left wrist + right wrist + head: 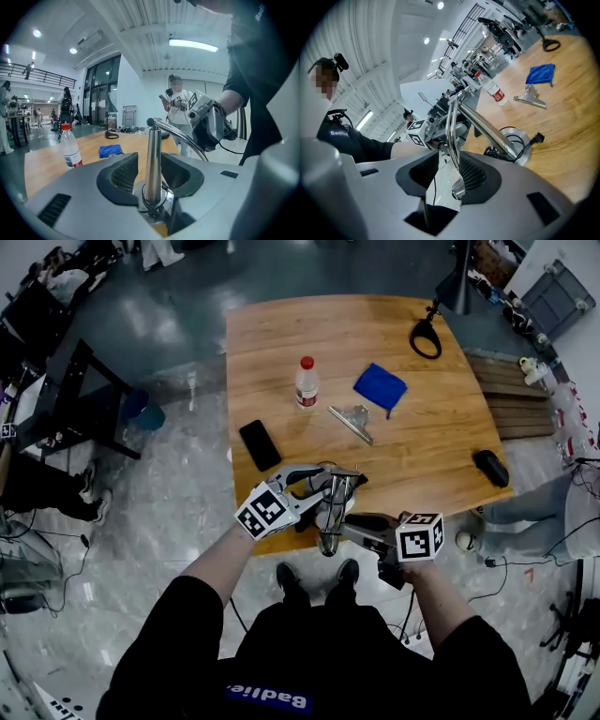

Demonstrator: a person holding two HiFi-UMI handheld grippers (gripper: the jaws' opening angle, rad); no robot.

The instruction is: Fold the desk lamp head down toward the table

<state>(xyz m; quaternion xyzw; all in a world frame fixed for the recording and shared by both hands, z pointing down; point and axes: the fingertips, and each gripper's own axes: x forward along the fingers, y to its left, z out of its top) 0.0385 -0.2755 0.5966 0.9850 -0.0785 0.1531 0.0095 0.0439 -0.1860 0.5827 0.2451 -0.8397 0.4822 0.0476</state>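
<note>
The silver desk lamp (pixel 334 495) stands at the table's near edge, on a round base (pixel 520 140) with a coiled cable. Its upright post (pixel 153 161) rises between the jaws of my left gripper (pixel 151 176), with a pad close on each side; whether they press on it does not show. A thin chrome arm (pixel 451 136) bends from the post's top down toward me and hangs over the table's edge. That arm runs between the jaws of my right gripper (pixel 449 172), which stand apart around it without clamping. In the head view the right gripper (pixel 364 529) sits just right of the lamp.
On the wooden table (pixel 431 442) lie a black phone (pixel 260 444), a water bottle (pixel 307 382), a metal clip (pixel 352 421), a blue cloth (pixel 380 387), a black loop (pixel 425 337) and a black case (pixel 490 468). A person (pixel 177 101) stands beyond the table.
</note>
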